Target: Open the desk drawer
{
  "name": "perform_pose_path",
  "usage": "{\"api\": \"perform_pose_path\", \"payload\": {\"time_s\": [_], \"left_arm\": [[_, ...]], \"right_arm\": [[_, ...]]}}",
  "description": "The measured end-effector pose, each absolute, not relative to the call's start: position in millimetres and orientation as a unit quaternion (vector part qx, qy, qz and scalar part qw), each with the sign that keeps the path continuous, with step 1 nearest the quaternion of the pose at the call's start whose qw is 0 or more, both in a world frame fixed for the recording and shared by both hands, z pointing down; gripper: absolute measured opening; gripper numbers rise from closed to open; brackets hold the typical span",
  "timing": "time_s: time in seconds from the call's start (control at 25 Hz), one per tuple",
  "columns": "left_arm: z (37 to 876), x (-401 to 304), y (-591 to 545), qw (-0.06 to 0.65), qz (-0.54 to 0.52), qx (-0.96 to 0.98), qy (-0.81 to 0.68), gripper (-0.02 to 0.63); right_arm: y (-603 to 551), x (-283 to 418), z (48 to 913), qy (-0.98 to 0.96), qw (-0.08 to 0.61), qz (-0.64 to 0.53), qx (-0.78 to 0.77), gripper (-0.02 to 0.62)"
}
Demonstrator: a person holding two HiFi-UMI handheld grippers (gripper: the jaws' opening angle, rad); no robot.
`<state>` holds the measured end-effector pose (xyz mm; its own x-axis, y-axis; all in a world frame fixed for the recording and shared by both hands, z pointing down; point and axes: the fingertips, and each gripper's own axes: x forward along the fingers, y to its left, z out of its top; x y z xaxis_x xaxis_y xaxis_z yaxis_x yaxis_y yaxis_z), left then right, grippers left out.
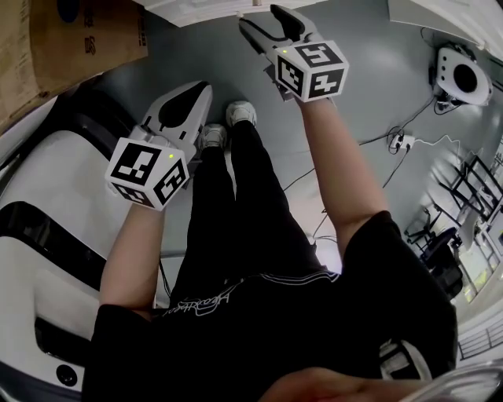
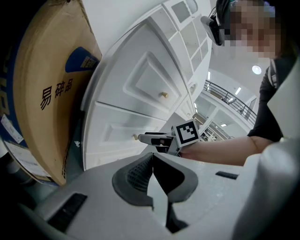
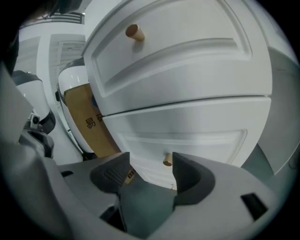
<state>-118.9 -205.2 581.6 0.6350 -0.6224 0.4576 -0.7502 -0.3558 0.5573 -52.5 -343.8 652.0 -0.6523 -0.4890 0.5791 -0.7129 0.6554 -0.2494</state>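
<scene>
The white drawer unit shows two drawer fronts, each with a small wooden knob. In the right gripper view the lower drawer (image 3: 201, 136) fills the middle, and its knob (image 3: 167, 161) appears in the gap between the jaws, close to the right finger, with no pad pressing on it. My right gripper (image 3: 150, 161) is open; from the head view it (image 1: 259, 20) points at the unit's bottom edge. The upper knob (image 3: 135, 32) sits higher. My left gripper (image 2: 152, 160) is shut on nothing and hangs back, lower left (image 1: 196, 90). Its view shows the right gripper (image 2: 146, 138) at the lower knob (image 2: 136, 137).
A cardboard box (image 2: 42, 93) stands just left of the drawer unit. A white and black machine body (image 1: 47, 204) curves along my left. Cables and a power strip (image 1: 397, 141) lie on the grey floor at right, near a round white device (image 1: 464, 78). The person's shoes (image 1: 240, 114) stand before the unit.
</scene>
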Motion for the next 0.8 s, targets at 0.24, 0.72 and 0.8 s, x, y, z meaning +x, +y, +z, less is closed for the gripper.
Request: {"api": "perform_pose_path", "payload": {"time_s": [0.24,0.72,0.8], "left_arm": [[591.8,-124.8,-207.0,0.387,0.083,0.814,-0.425,0.005],[604.8,-135.7,-202.8,0.399,0.093,0.803,-0.432,0.005],[606.4,-136.6,-201.8,0.401,0.094,0.802,-0.433,0.005]], "right_arm": [[-365.6,-49.0,681.3,-0.856,0.271,0.218,0.381,0.278],[-377.1,-54.0,704.3,-0.834,0.283,0.222,0.42,0.204],[-379.8,-54.5,702.9,-0.832,0.28,0.222,0.424,0.19]]}}
